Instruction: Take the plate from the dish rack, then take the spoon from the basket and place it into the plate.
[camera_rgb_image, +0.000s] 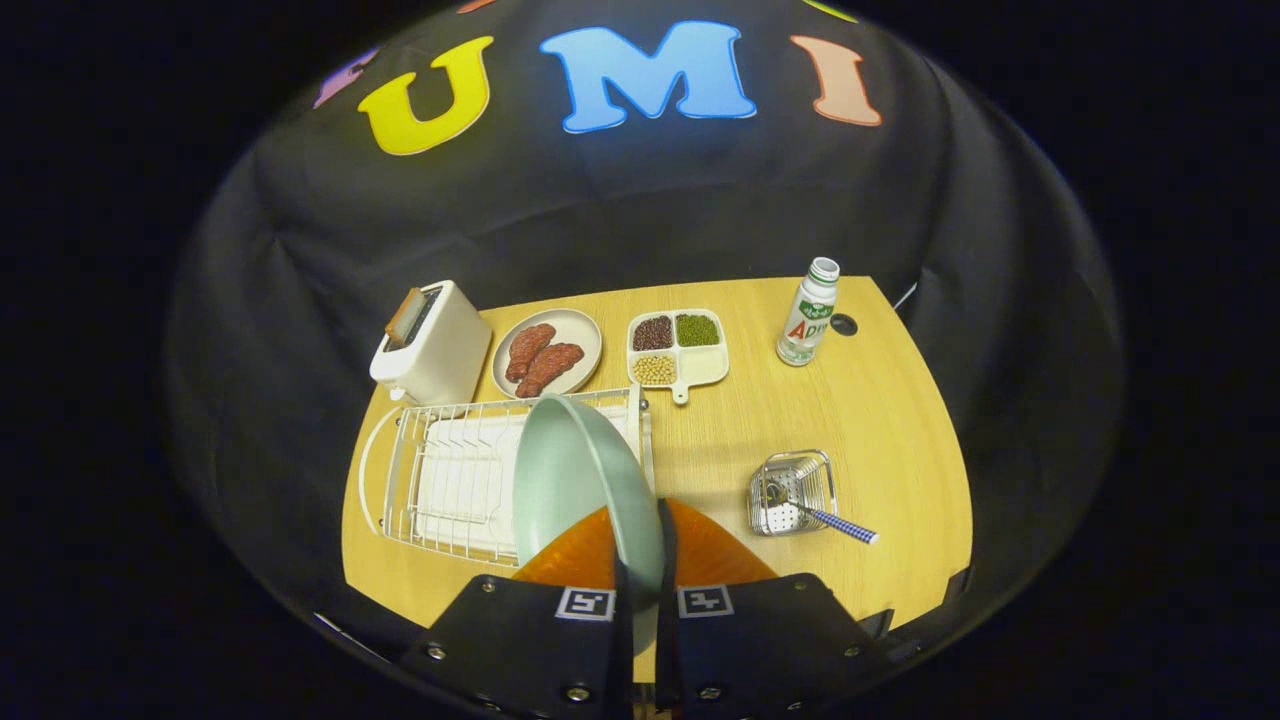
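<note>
Jaws (642, 565) pinched narrow on tilted plate (570, 480) rim above rack (440, 480); edge grip may slip, dropping plate onto tabletop (800, 420).

The pale green plate (575, 480) stands on edge, tilted, its rim clamped between the two fingers of the gripper (645, 560), over the right end of the white wire dish rack (440, 480). The spoon (820, 515) (blue-checked handle, metal bowl) lies slanted in the small metal basket (793, 492), its handle sticking out over the basket's right rim, well apart from the plate.
</note>
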